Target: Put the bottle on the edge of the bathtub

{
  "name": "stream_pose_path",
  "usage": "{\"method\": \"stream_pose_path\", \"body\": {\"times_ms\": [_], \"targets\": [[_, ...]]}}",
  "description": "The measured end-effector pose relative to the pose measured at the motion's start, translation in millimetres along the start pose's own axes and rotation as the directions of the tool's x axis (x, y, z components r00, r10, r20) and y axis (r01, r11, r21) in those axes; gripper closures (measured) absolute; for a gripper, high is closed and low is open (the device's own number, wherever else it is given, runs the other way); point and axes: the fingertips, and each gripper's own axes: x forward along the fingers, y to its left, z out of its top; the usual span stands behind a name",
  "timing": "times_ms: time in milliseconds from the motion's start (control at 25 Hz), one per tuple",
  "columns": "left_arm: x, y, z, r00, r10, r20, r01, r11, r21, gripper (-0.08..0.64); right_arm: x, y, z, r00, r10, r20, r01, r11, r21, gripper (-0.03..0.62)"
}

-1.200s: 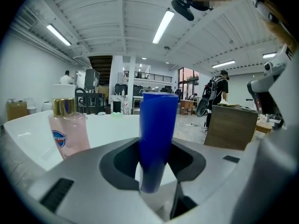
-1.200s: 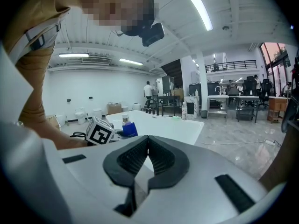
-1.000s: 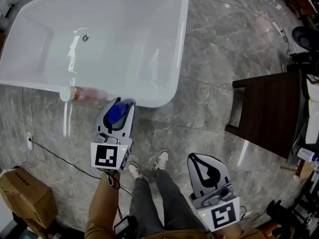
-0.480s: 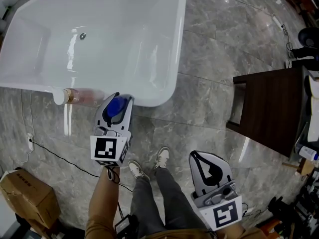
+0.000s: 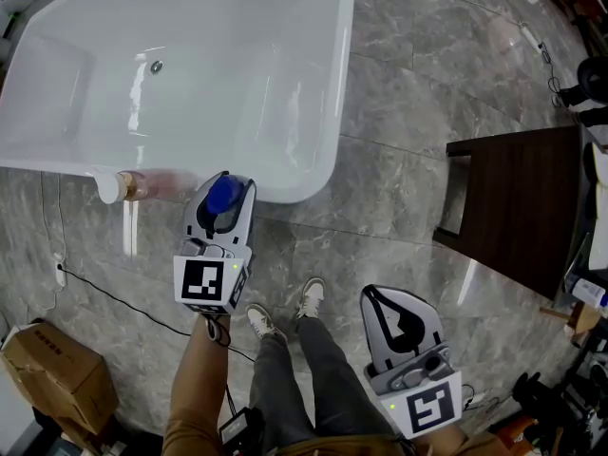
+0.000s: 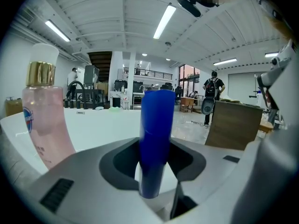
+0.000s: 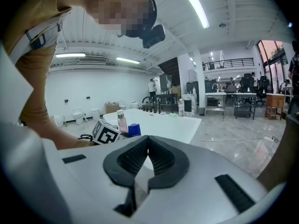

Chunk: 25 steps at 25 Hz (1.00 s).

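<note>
Pinching a blue bottle [image 6: 157,134] upright in the left hand-held gripper [image 5: 224,186], pads pressed on both sides low on the body. Holding it right at the near rim of the bathtub [image 5: 285,190], just beside a pink bottle [image 6: 44,120] already standing on that rim. Cannot tell whether the blue base touches the rim or hangs just over it. Right hand-held gripper [image 7: 145,154] pressed together on nothing, well back from the tub and close to the body.

Judging by this: brought to the right place, not yet let go. Left to do, by the look of it: settling the base flat on the narrow rim, spreading the pads, drawing back without knocking the pink neighbour.

Blue bottle: plain smooth cylinder, opaque, probably plastic, straight-sided, so likely steady once flat. Pink one: translucent, widening a little toward the foot, with a shiny gold collar, a white cap and a small printed mark. Tub: glossy white, rounded corners, thin curved rim, round metal drain in the bottom; slick-looking, so little hold for a base set askew. Around it, polished grey marbled floor [image 5: 399,141] full of reflections, a dark wooden bench [image 5: 513,198] to the right, a brown cardboard box [image 5: 52,373] at lower left.
</note>
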Motion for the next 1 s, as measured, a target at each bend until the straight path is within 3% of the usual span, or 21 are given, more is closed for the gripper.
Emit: {"method": "stream_pose_path", "body": {"times_ms": [440,1000], "targets": [[-0.2,-4.6,3.5,0.998,-0.064,0.015,0.063,0.997,0.047,0.400,-3.6,-5.2,-1.9,1.000,-0.012,-0.001,0.012,1.000,0.001,0.586],[2.3,-4.0,3.2,0.999,-0.054,0.003,0.054,0.997,0.058,0.400,-9.1,-8.1,-5.5,1.000,-0.026,-0.001,0.026,0.999,0.030,0.586]]}}
